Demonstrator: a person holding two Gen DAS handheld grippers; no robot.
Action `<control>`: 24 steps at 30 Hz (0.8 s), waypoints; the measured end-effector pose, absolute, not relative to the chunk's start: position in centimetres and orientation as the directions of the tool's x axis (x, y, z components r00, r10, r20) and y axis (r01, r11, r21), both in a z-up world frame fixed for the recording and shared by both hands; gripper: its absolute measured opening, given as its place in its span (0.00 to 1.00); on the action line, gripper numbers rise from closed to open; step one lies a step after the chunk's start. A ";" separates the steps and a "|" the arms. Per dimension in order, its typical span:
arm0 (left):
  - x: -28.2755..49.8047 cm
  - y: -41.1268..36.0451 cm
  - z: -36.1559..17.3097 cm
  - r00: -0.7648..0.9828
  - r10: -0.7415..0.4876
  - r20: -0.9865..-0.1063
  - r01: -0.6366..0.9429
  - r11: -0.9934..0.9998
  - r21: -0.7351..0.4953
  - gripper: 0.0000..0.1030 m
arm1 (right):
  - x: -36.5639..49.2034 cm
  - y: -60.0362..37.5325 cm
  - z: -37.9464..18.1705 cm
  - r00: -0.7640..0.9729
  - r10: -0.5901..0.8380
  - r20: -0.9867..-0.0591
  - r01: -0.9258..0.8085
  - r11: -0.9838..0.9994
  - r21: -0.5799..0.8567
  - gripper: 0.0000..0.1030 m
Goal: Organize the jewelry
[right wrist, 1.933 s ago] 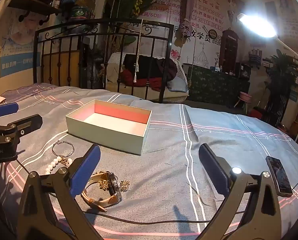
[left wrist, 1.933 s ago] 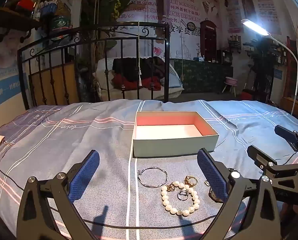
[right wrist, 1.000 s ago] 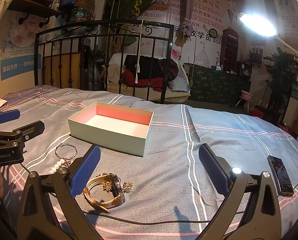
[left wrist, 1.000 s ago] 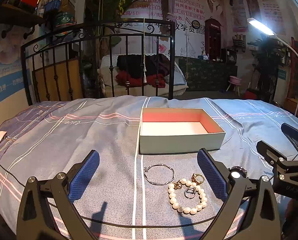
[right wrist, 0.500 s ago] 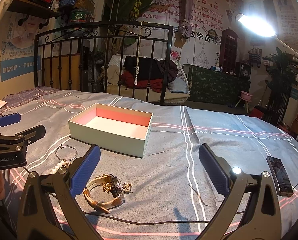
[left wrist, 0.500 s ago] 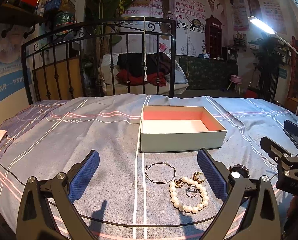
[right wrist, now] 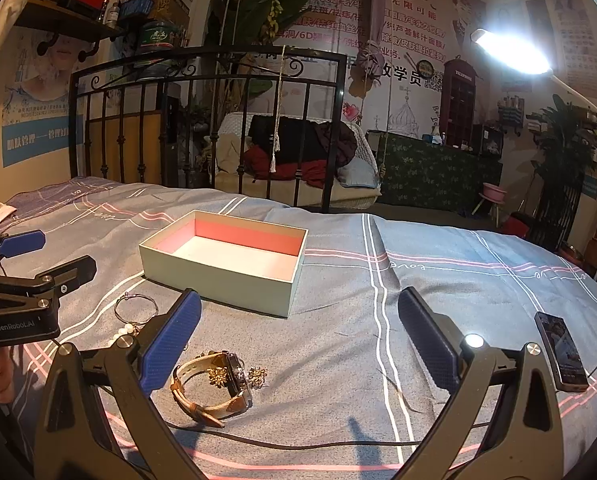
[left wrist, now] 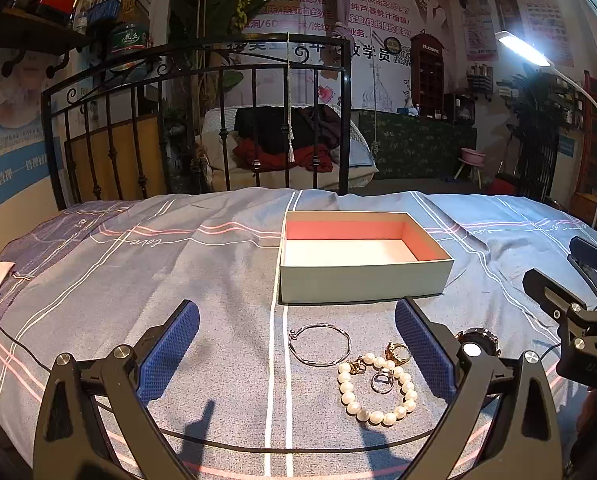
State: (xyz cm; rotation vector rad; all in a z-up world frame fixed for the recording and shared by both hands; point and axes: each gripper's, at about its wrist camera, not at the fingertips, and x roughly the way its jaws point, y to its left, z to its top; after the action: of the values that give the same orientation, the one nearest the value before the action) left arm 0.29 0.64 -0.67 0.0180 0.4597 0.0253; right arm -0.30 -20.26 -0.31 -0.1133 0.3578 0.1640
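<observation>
A bed [left wrist: 146, 280] covered in a grey-blue sheet with white and pink stripes fills both views, with a black iron headboard [left wrist: 202, 120] at its far end. A lit lamp [right wrist: 510, 52] hangs over the bed's right side.

On the sheet sits an open box [left wrist: 362, 256], pale green outside and pink inside, with nothing in it. Everything else is placed here relative to this box.

The left gripper [left wrist: 296, 344] hovers low on the near side of the box, its blue-padded fingers spread wide apart and holding nothing. The right gripper [right wrist: 298, 336] hovers near and to the right of the box, its fingers likewise spread wide and empty. A black cable [right wrist: 298, 440] runs across the sheet nearer still than both.

A phone [right wrist: 560, 350] lies face up well to the right of the box.

The jewelry all lies on the sheet just in front of the box's near wall. A watch [right wrist: 218, 382] with a tan strap lies on its side, with small gold flower earrings [right wrist: 256, 372] touching or just beside it. A pearl bracelet [left wrist: 376, 390] lies in a loop with a silver ring [left wrist: 381, 380] inside the loop. A thin silver bangle [left wrist: 319, 345] lies between the pearls and the box. A gold ring [left wrist: 396, 352] rests at the far edge of the pearls.
</observation>
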 end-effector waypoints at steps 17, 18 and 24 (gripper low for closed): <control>0.3 0.6 -0.6 0.895 0.029 -0.444 -0.020 0.999 0.026 0.94 | -0.5 -20.3 -0.4 0.927 0.145 -0.346 -0.179 0.982 -0.067 0.94; 0.3 0.6 -0.6 0.896 0.030 -0.443 -0.021 0.999 0.026 0.94 | -0.5 -20.3 -0.4 0.927 0.146 -0.345 -0.179 0.982 -0.067 0.94; 0.2 0.6 -0.6 0.896 0.028 -0.444 -0.018 0.999 0.027 0.94 | -0.5 -20.3 -0.4 0.927 0.146 -0.346 -0.179 0.982 -0.067 0.94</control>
State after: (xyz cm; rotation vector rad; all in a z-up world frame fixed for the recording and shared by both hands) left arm 0.24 0.61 -0.62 0.0221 0.4603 0.0242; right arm -0.51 -20.25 -0.38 -0.0981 0.3473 0.1667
